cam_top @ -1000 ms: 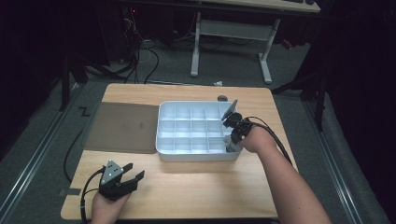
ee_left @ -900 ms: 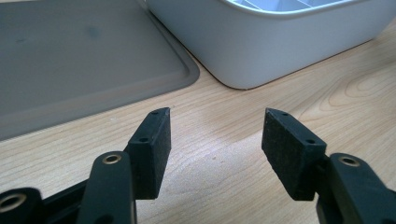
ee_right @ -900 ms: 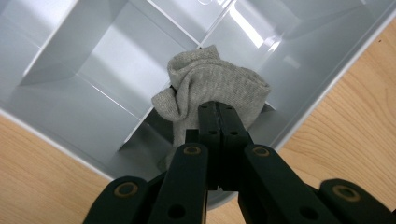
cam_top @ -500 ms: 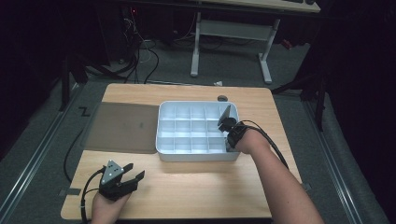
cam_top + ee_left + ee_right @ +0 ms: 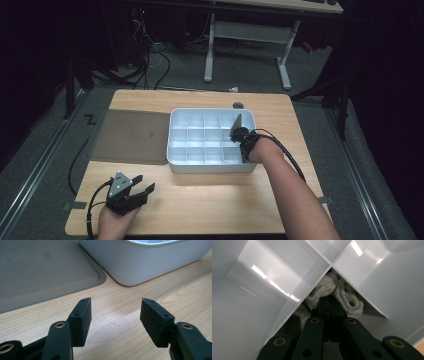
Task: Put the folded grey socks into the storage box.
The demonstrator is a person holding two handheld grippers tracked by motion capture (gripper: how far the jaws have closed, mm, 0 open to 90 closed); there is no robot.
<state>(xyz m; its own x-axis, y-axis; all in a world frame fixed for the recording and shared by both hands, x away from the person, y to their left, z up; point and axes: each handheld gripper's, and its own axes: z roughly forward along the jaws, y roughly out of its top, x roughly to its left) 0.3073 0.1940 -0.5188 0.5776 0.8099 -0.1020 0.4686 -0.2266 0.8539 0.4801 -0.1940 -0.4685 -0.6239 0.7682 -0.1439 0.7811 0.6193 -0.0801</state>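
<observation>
Grey knitted sock (image 5: pixel 337 293) goes into the white divided box (image 5: pixel 212 167), right gripper (image 5: pixel 329 305) clamped on it, pressing it into a right-hand cell; left gripper (image 5: pixel 115 315) idles agape nearby.

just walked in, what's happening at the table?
A person works two handheld grippers at a wooden table. The right gripper is down inside a compartment on the right side of the white divided bin, its jaws shut on a rolled grey sock in that cell. The left gripper rests near the table's front left corner, jaws open with nothing between them. A grey mat lies left of the bin.
</observation>
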